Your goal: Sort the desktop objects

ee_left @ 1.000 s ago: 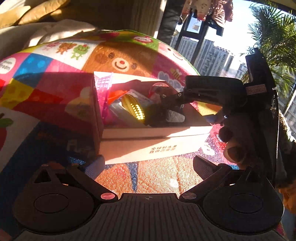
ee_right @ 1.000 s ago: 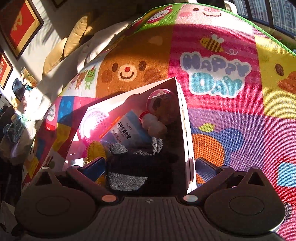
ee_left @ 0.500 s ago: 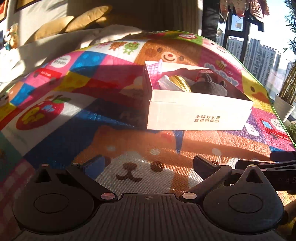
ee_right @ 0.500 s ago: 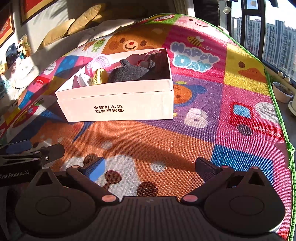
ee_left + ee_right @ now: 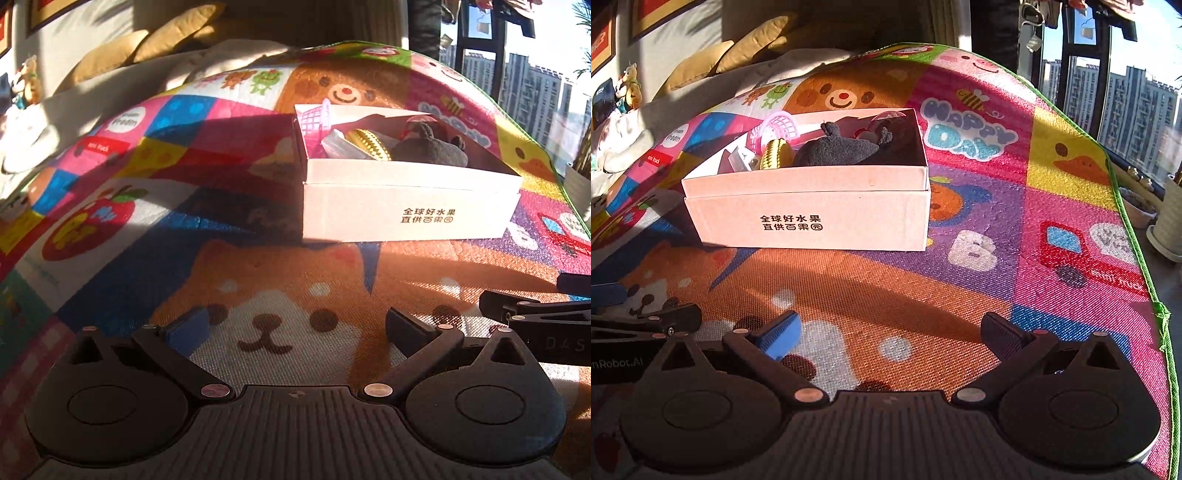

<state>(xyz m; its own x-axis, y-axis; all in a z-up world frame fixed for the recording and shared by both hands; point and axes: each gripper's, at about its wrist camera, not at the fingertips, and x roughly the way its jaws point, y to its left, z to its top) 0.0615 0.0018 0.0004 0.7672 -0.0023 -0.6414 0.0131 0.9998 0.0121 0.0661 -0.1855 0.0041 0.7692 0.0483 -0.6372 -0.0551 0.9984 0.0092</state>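
Observation:
A white cardboard box (image 5: 406,206) (image 5: 812,218) stands on the colourful play mat. In it lie a dark grey plush toy (image 5: 430,151) (image 5: 838,149), a yellow ridged toy (image 5: 369,144) (image 5: 775,155), a pink mesh basket (image 5: 314,122) (image 5: 777,127) and a white packet (image 5: 738,159). My left gripper (image 5: 295,326) is open and empty, low over the mat in front of the box. My right gripper (image 5: 892,330) is open and empty, also in front of the box. Each gripper shows at the edge of the other's view.
The play mat (image 5: 997,206) covers the floor; its green edge (image 5: 1137,229) runs along the right. Yellow cushions (image 5: 147,48) and a white blanket (image 5: 92,96) lie behind. A plant pot (image 5: 1169,221) stands off the mat by the window.
Both grippers have pulled back and down from the box. The right gripper was over the box with the grey plush between its fingers; the plush now lies in the box.

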